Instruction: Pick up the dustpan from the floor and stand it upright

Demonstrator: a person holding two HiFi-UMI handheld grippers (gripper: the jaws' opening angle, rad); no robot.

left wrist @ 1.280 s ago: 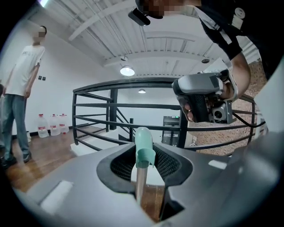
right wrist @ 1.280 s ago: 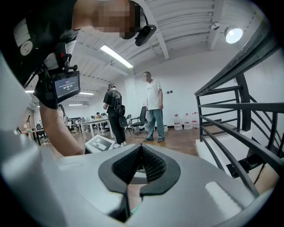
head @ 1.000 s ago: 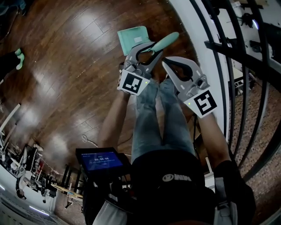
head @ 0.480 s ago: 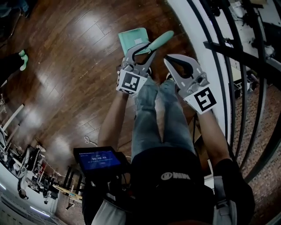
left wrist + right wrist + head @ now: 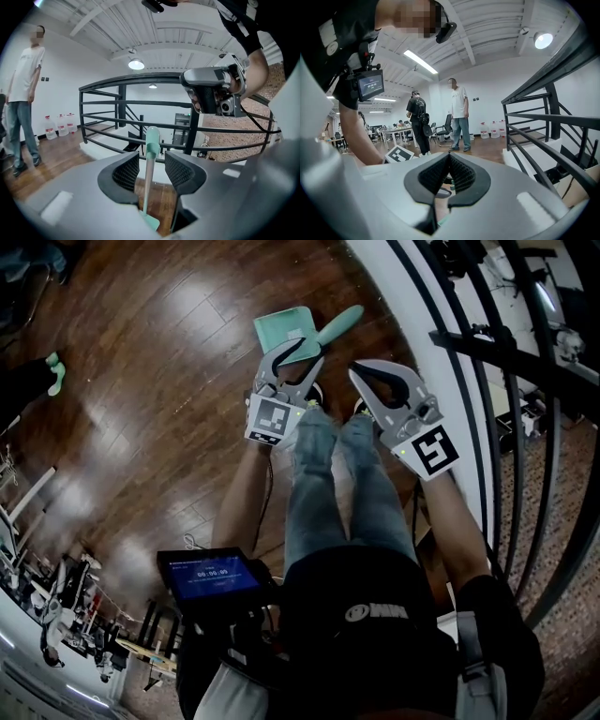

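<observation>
Head view, looking steeply down: standing over the dustpan point(image 5: 281, 329), set pan-down on the floor point(image 5: 169, 381) just ahead of the legs point(image 5: 328, 474), its handle point(image 5: 339, 324) slanting toward the railing point(image 5: 487, 343). Reaching in with the left hand-held gripper point(image 5: 298, 352) low on that handle, close to the pan, probably for steadying the weight near its foot rather than levering from the far tip.

Opening the jaws at this moment. Checking the left gripper view: seeing the handle point(image 5: 150, 159) rising nearly upright between the two ribbed pads point(image 5: 127, 172), with a gap on either side, so releasing rather than clamping, yet bracketing the handle as a guard against a topple.

Holding the right hand-held gripper point(image 5: 356, 373) off to the side, near the handle but apart from it, clenched on nothing; confirming that in the right gripper view, with the hand-held gripper point(image 5: 449, 174) closed pad against pad and only floor beyond. Likely parking it there to stay clear of the left one while remaining close enough to catch.

Judging the task as almost finished: dustpan off its back and up on end. Not telling from these views whether it is balancing alone or leaning slightly. Expecting the next move to call for a slow, straight withdrawal, avoiding any brush of a pad against the handle, since a nudge could tip it back down.
</observation>
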